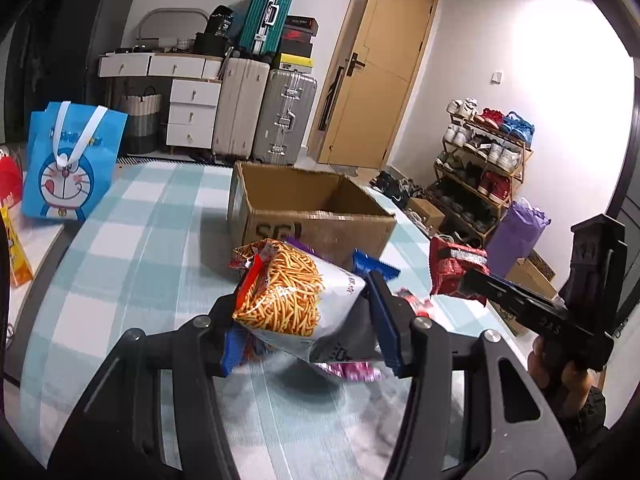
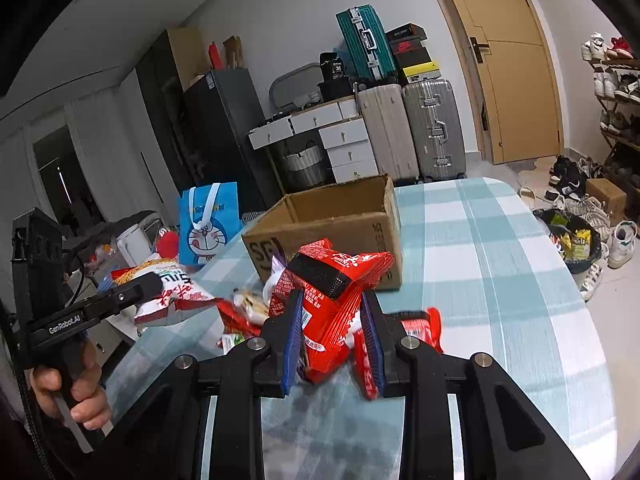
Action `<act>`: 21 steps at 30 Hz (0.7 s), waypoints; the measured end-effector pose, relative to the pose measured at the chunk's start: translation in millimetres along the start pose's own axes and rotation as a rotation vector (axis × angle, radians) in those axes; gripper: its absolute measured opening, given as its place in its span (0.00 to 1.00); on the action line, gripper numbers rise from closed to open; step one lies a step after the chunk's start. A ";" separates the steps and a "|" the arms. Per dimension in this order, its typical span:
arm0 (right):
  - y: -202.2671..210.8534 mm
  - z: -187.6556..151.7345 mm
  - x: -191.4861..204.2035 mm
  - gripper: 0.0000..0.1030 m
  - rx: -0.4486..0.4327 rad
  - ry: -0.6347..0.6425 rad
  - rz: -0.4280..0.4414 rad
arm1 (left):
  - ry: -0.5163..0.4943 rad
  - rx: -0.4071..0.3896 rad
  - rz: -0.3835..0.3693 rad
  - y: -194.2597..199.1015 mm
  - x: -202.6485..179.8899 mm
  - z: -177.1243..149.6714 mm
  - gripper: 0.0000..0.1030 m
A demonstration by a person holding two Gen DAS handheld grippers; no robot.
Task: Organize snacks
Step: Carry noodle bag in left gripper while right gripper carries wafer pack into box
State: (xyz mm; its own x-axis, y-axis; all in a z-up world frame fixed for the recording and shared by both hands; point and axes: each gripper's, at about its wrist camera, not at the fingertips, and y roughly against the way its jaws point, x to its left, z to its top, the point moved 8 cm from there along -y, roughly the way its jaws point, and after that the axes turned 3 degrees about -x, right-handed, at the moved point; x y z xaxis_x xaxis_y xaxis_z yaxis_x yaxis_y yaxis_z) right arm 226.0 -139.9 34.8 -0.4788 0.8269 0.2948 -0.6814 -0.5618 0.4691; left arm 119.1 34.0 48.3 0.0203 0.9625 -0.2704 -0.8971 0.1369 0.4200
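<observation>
- Left gripper (image 1: pixel 310 320): jaws partly closed, clamped on noodle-stick snack bag (image 1: pixel 296 296), held above checked tablecloth (image 1: pixel 140 240).
- Right gripper (image 2: pixel 332 340): jaws narrowly parted, gripping red snack packet (image 2: pixel 332 292) clear of the cloth.
- Cardboard box (image 2: pixel 332 220): open, just beyond both packets.

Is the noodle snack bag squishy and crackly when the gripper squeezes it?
Probably. The noodle snack bag looks puffy and shiny, so it likely crinkles and may slip. The left gripper holds it aloft easily, so it seems light. The sticks inside could crush.
</observation>
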 end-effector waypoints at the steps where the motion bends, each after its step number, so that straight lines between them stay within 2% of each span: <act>1: -1.6 3.1 1.0 0.28 -0.002 0.002 0.000 | 0.000 -0.005 0.008 -3.0 0.0 4.0 0.49; 21: -61.2 61.9 -3.0 0.28 -0.022 0.008 0.007 | -0.024 -0.067 0.083 -90.9 7.3 84.0 0.49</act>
State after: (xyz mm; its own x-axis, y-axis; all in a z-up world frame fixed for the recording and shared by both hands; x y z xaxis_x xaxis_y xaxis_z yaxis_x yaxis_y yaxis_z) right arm 303.4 -106.6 56.8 -0.4877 0.8230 0.2913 -0.6903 -0.5678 0.4484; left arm 237.9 48.2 80.8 -0.0451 0.9753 -0.2161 -0.9237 0.0417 0.3807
